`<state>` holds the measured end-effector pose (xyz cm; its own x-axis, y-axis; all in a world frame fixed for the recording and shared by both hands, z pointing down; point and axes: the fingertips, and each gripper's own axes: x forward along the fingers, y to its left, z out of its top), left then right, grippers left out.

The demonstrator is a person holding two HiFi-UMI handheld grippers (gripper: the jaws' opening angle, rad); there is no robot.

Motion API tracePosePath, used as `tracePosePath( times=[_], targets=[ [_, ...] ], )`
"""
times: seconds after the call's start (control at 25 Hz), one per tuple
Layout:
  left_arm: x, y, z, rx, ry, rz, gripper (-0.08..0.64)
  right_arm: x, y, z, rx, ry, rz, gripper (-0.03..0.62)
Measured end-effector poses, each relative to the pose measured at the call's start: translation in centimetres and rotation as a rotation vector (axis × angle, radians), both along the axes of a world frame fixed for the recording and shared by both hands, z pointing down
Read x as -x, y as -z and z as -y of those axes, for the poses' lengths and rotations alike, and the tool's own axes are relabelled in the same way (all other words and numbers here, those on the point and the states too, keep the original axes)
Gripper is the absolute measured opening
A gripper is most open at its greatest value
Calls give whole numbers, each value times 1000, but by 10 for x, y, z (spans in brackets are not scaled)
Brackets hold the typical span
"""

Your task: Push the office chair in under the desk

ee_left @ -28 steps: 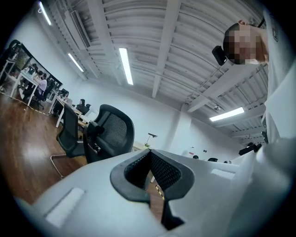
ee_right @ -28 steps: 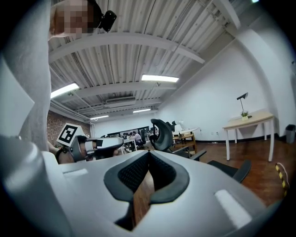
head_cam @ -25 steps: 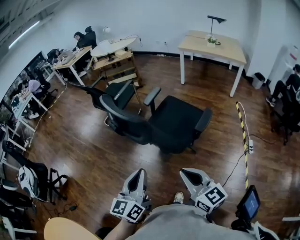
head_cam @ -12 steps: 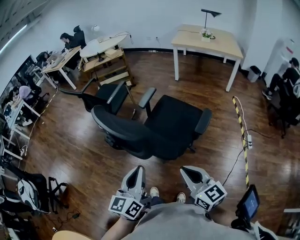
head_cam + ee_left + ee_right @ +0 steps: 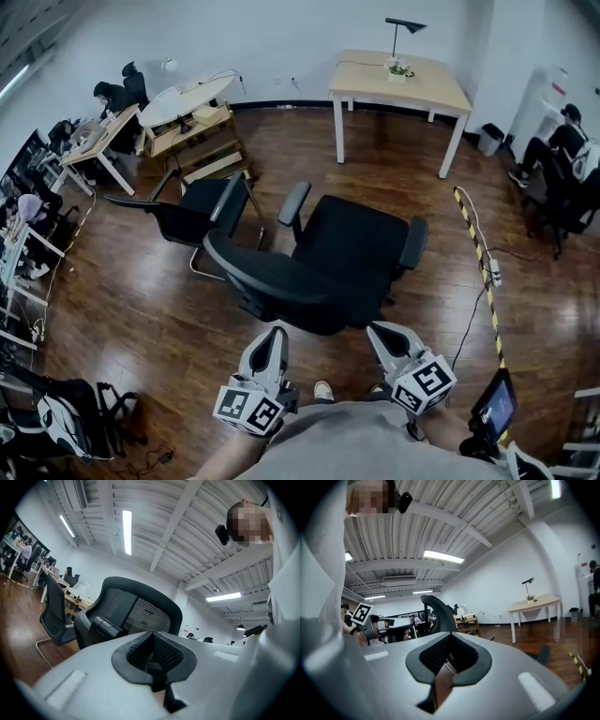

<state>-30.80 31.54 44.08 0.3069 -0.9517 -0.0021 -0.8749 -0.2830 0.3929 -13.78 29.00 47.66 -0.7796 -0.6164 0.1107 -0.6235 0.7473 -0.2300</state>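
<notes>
The black office chair (image 5: 352,248) stands mid-floor with its mesh backrest (image 5: 267,279) toward me and the seat facing the far desk. That light wooden desk (image 5: 398,82) on white legs stands by the back wall, well apart from the chair. My left gripper (image 5: 274,336) is shut and empty, its tip just short of the backrest's near edge. My right gripper (image 5: 382,332) is shut and empty beside the seat's near right corner. The backrest (image 5: 136,611) looms close ahead of the left gripper (image 5: 152,637). In the right gripper view, beyond the right gripper (image 5: 449,641), are the backrest (image 5: 439,613) edge-on and the desk (image 5: 534,604).
A second black chair (image 5: 183,214) stands just left of the office chair. Wooden trestle tables (image 5: 192,111) and people at desks fill the left side. A yellow-black cable strip (image 5: 478,253) runs along the floor at right. A seated person (image 5: 555,150) and a bin (image 5: 489,139) are far right.
Both grippers have moved forward and now sit close behind the chair's backrest, still shut. The chair and desk appear nearer in view.
</notes>
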Motion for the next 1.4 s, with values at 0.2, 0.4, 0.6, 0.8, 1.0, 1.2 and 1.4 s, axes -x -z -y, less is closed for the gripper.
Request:
tracePosePath(
  times=[0.2, 0.4, 0.6, 0.8, 1.0, 1.2, 1.4],
  targets=[
    [25, -4, 3, -2, 7, 8, 0, 16, -2, 11, -22, -11, -30, 38],
    [47, -1, 6, -8, 72, 2, 0, 35, -9, 30, -13, 59, -77, 295],
    [71, 2, 1, -15, 140, 32, 0, 67, -22, 52, -1, 139, -107, 369],
    [105, -6, -6, -26, 216, 61, 0, 97, -31, 59, 12, 235, -110, 368],
    [129, -8, -3, -25, 259, 85, 0, 121, -29, 40, -2, 364, -106, 168],
    [147, -12, 11, -35, 270, 138, 0, 121, -28, 40, 59, 365, -79, 137],
    [168, -9, 39, -63, 213, 198, 31, 109, -29, 34, 70, 372, -87, 133]
  ],
)
